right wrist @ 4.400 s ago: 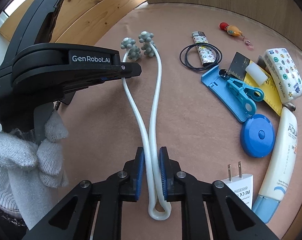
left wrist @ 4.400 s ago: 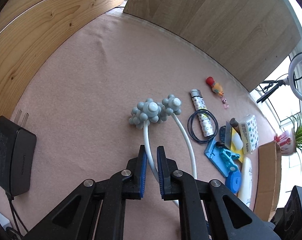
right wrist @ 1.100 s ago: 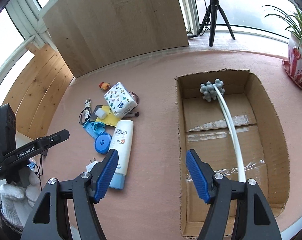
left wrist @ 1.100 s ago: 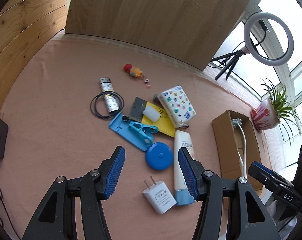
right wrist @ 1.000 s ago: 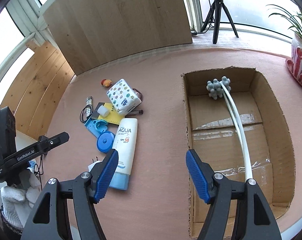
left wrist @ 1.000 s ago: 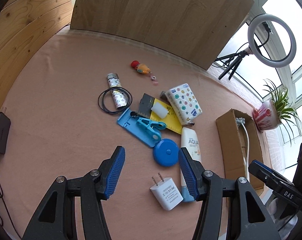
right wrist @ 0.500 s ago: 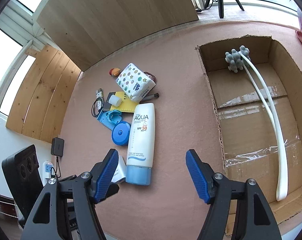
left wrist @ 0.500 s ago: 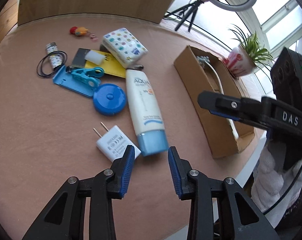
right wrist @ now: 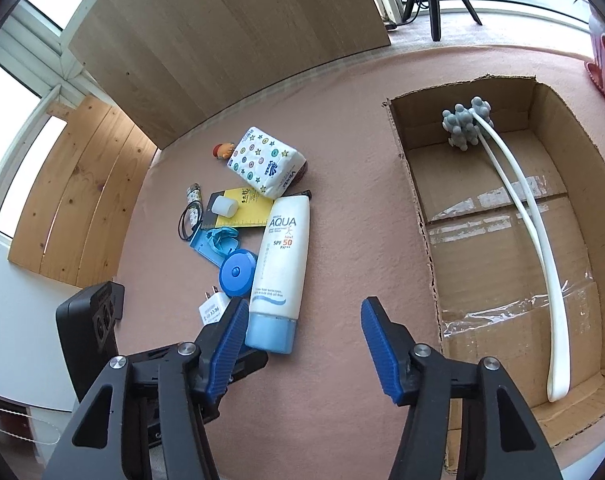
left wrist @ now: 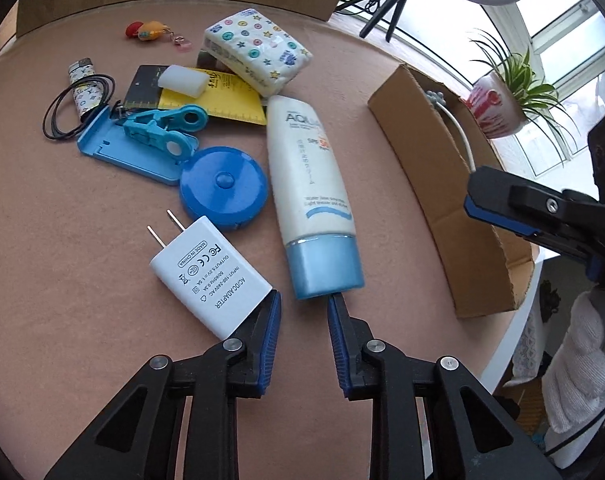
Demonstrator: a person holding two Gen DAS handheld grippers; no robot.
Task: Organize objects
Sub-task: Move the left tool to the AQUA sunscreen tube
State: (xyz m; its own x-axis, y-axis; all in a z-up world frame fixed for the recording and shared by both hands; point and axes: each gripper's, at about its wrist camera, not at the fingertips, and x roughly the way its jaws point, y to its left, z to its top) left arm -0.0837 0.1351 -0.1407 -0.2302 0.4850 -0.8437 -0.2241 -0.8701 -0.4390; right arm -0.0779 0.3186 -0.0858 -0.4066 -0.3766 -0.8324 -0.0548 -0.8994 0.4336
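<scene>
Status: one item boxed, the rest still out. The white massager with grey knobbed heads (right wrist: 518, 216) lies diagonally inside the cardboard box (right wrist: 418, 216), alone in there as far as the right wrist view shows.

Still on the pink mat (left wrist: 62, 280), clustered left of the box:
- AQUA sunscreen tube (left wrist: 310, 188), blue cap toward the grippers
- white AC adapter (left wrist: 210, 276)
- blue tape measure (left wrist: 224, 182)
- blue flat holder with a teal clip (left wrist: 158, 134) on it
- yellow ruler card (left wrist: 230, 102) with a white block (left wrist: 182, 82) on top
- patterned tissue pack (left wrist: 258, 50)
- lighter (left wrist: 82, 88) with a black cord loop around it
- small orange keychain toy (left wrist: 152, 30)

Left gripper (left wrist: 304, 304): jaws partly apart, empty, low over the mat, tips just short of the sunscreen cap and the adapter's corner. Looks lined up for one of those two; can't tell which.

Right gripper (right wrist: 304, 330): jaws spread wide, empty, hovering between the pile and the box.

My read: early in the task, roughly one item of ten done. Sunscreen or adapter is likely next.
</scene>
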